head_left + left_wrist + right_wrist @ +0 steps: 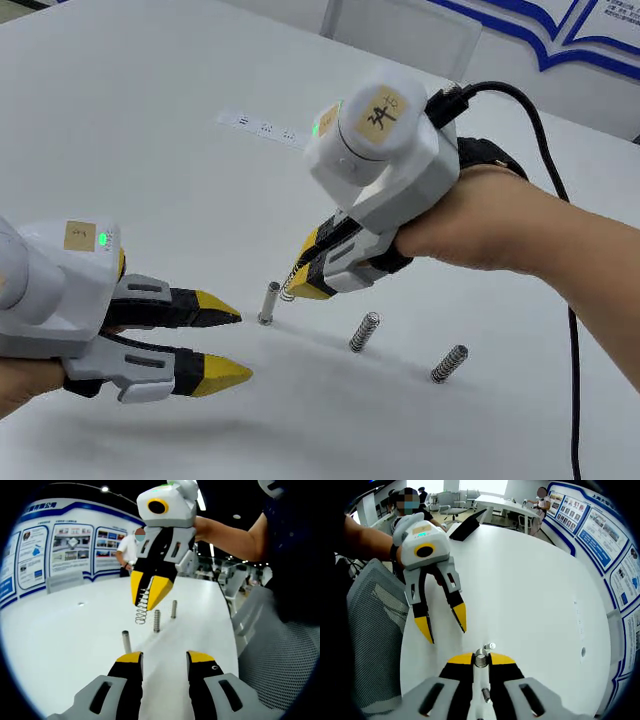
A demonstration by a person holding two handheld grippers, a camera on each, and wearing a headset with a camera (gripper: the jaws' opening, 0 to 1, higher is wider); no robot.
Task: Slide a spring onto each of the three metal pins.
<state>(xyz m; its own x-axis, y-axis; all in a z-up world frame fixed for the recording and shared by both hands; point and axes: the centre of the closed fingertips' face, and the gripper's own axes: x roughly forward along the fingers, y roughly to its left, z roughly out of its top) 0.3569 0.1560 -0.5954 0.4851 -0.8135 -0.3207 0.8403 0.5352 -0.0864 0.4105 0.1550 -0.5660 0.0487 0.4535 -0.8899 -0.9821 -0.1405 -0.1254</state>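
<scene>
A spring (288,293) is grasped in the clenched right tongs (297,288) and held just beside the top of the bare pin (268,302), not on it. A second pin (364,332) and a third pin (449,363) are seen already sleeved with springs on the white surface (140,170). The left tongs (232,344) are released, near the bare pin.

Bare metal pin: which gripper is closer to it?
Right. The right gripper holds a spring just beside the pin; the left gripper waits open, slightly farther off.
</scene>
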